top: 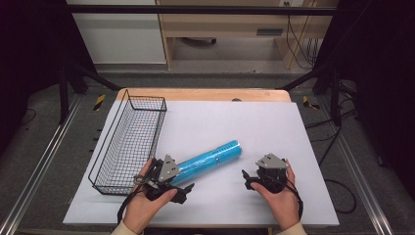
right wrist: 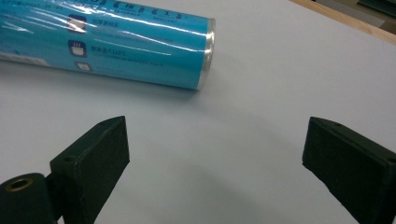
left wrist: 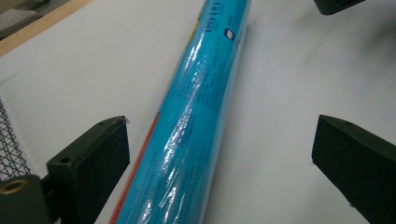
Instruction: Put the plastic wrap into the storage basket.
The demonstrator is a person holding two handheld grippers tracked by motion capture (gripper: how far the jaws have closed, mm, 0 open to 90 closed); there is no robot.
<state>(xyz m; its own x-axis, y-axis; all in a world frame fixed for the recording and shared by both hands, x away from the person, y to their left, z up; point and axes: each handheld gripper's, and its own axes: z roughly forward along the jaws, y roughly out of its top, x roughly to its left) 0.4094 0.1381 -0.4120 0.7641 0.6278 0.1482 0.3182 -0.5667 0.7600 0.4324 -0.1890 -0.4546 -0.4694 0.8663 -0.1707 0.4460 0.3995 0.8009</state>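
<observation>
A long blue plastic-wrapped roll (top: 210, 157) lies slanted on the white board (top: 254, 127), its far end toward the upper right. My left gripper (top: 175, 177) sits over the roll's near end. In the left gripper view the roll (left wrist: 196, 116) runs between the two black pads (left wrist: 95, 154), with a gap on each side, so the jaws stand open. My right gripper (top: 258, 176) rests on the board to the right of the roll, open with nothing between its pads (right wrist: 93, 158). The roll's end (right wrist: 140, 42) lies ahead of it to the left.
A black wire basket (top: 128, 142) stands along the board's left side, close to my left hand; its mesh (left wrist: 9, 149) shows beside the left jaw. The wooden table edge (top: 205, 94) runs behind the board. Bare board lies beyond and to the right of the roll.
</observation>
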